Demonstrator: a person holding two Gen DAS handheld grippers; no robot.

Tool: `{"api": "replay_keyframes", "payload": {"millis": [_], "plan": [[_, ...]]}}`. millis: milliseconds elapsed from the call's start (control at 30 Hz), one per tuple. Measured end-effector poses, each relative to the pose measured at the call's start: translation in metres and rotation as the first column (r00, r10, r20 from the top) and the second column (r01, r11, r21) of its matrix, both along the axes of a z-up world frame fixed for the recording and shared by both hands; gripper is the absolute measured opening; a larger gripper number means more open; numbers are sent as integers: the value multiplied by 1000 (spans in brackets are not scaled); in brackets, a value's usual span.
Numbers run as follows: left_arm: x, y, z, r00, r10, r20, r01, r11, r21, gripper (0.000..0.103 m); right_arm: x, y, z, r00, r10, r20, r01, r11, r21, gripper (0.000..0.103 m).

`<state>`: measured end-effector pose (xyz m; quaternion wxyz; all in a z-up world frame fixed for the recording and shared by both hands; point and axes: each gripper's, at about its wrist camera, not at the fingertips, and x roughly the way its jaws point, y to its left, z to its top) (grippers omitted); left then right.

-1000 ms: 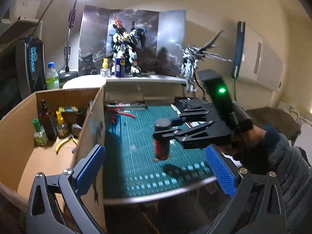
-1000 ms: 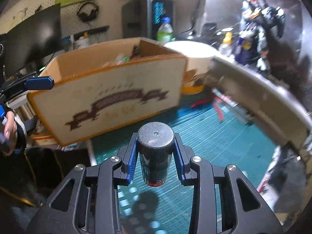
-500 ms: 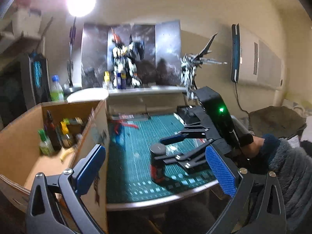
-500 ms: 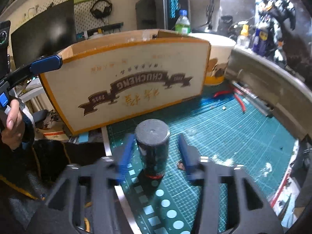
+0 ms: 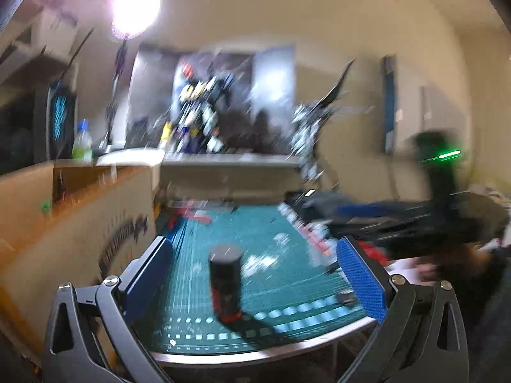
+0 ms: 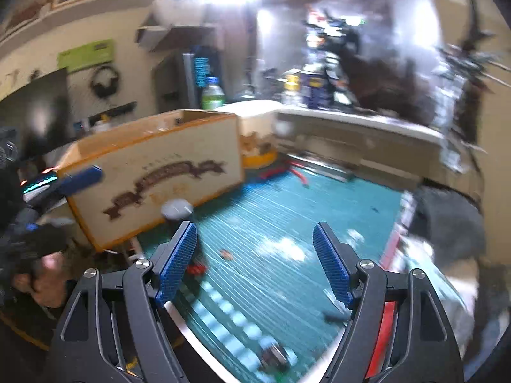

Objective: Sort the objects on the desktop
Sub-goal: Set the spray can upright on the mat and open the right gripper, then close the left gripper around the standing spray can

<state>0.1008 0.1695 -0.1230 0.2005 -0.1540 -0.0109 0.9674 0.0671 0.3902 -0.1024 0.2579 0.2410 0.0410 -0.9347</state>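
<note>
A dark bottle (image 5: 225, 282) with a grey cap and a red base stands upright on the green cutting mat (image 5: 223, 229), close to its front edge. My left gripper (image 5: 255, 274) is open, and the bottle appears in the gap ahead of its blue pads, untouched. My right gripper (image 6: 255, 265) is off to the right, its jaws opening with nothing between them. In the right wrist view the bottle (image 6: 177, 209) is mostly hidden behind the gripper's left finger (image 6: 177, 265). Both views are motion-blurred.
An open cardboard box (image 6: 159, 159) holding small bottles borders the mat's left side. Red-handled pliers (image 6: 297, 172) lie at the mat's back. Behind the mat, a raised shelf (image 5: 230, 159) carries model robots and bottles. Small bits dot the mat (image 6: 287, 210).
The right gripper set the bottle down on the mat, opened and pulled away to the right. The left gripper sank and moved in so the bottle now shows between its fingers.
</note>
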Motion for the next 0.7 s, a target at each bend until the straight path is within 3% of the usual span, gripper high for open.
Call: {"api": "replay_keyframes", "payload": {"millis": [167,333,433,500,633,700], "plan": [[-44,5,-24,989,36,145,-37,999,8,103,24,39,-9,966,-255,42,255,967,-7,73],[-62,11,-31,981,42,190,-34,999,-42,103,38,64,-13,861,-489,139,492,870,10,77],[-68,11,-35,975,46,217,-39,999,-37,103,42,68,-11,810,-558,181,561,827,36,79],[-68,9,-37,974,52,222,-45,998,-36,103,43,65,-8,800,-572,181,574,818,47,80],[-63,6,-41,978,57,201,-49,998,-43,103,47,56,-2,815,-555,165,557,829,37,81],[-59,3,-45,980,58,188,-50,998,-48,96,47,51,-2,821,-549,159,549,835,45,81]]}}
